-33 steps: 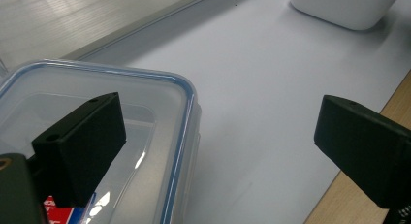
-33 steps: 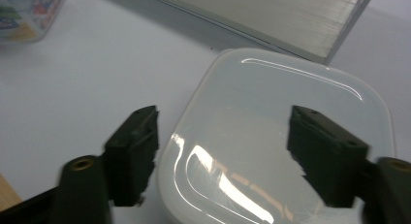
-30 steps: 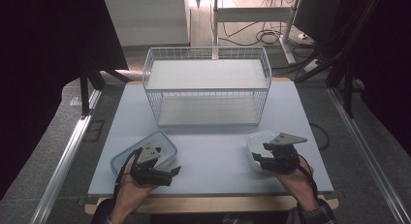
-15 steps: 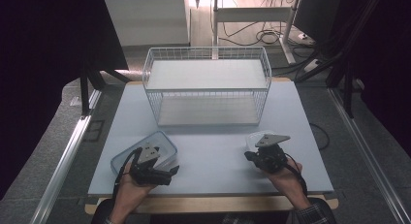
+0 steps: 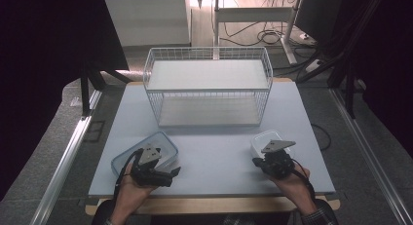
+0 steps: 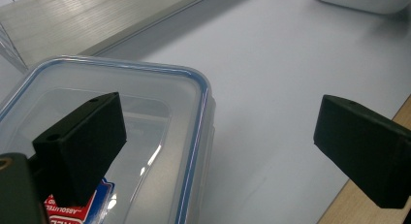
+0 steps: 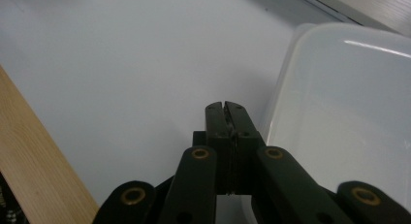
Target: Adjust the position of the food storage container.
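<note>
Left gripper [image 6: 218,136] jaws released, astride lidded box [image 6: 131,136] corner; right gripper [image 7: 226,107] jaws clenched, empty, beside tub [image 7: 349,112]; light, stiff, slick plastic; grip rims.

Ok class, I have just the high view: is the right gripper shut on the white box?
Observer: No. The right gripper is shut on nothing, its tips beside the white box.
Operator: And the left?
Observer: The left gripper is open: one jaw above the lid of the clear box, the other above the bare table.
Operator: Anything on that lid?
Observer: A red label, by that jaw.
</note>
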### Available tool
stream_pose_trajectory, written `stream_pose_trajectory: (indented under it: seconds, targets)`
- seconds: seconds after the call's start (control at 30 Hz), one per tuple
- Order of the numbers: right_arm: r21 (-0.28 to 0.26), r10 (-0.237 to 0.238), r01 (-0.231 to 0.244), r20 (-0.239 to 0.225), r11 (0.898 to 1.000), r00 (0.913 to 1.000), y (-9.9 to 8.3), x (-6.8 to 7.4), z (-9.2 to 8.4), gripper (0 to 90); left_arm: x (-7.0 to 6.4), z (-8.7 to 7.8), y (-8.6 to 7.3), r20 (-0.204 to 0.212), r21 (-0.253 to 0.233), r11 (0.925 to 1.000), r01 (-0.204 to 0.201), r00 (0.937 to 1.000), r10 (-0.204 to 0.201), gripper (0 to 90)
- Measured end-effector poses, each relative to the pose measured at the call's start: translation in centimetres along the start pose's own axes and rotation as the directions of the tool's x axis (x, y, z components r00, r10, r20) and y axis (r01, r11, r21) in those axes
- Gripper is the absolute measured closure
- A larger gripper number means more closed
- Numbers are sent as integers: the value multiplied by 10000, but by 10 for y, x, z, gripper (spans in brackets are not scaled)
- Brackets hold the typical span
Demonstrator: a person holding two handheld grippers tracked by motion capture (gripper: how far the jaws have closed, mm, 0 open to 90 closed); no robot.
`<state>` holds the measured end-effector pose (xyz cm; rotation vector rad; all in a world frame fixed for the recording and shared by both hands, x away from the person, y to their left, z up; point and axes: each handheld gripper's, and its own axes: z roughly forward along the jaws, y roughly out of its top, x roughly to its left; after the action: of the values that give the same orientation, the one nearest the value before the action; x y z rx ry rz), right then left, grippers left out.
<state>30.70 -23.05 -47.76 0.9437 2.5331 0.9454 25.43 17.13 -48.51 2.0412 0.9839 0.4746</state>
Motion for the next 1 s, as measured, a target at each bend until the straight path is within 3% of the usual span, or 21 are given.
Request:
stream_pose_trajectory:
  seconds: [0.2, 0.47, 0.63, 0.67, 0.8, 0.87, 0.9, 0.93, 0.97, 1.0]
  targets:
    - [227, 440, -447, 310, 9987, 9986, -15, -14, -8, 891, -1, 0, 1, 121, 20, 10000, 56, 9999, -57, 53]
    - [207, 1157, -1183, 978, 9928, 9885, -36, -39, -27, 893, -1, 0, 1, 152, 12, 9999, 101, 9998, -101, 54]
    - [57, 1871, -1906, 1641, 9817, 9685, -50, -60, -38, 894, -2, 1, 2, 154, 14, 10000, 90, 9998, -90, 55]
    - [57, 1871, -1906, 1641, 9817, 9685, -50, -60, -38, 894, -2, 1, 2, 154, 14, 10000, 90, 9998, -90, 56]
    - [-10, 2210, -2254, 1991, 9743, 9547, -56, -73, -44, 893, -1, 1, 2, 145, 20, 9999, 119, 9998, -120, 56]
    - [-73, 2251, -2278, 1883, 9737, 9560, -56, -72, -47, 892, -1, 0, 2, 154, 3, 9999, 121, 9998, -121, 56]
    - [-325, 2194, -2170, 1457, 9756, 9647, -50, -66, -49, 888, -1, 0, 2, 148, -7, 9999, 120, 9998, -119, 55]
    - [-325, 2194, -2170, 1457, 9756, 9647, -50, -66, -49, 888, -1, 0, 2, 143, -13, 9999, 117, 9998, -116, 55]
    - [-494, 2000, -1955, 1143, 9795, 9731, -43, -59, -48, 880, -1, 0, 2, 143, -34, 9999, 104, 9998, -104, 56]
    - [-494, 2000, -1955, 1143, 9795, 9731, -43, -59, -48, 880, -1, 0, 2, 143, -34, 9999, 104, 9998, -104, 56]
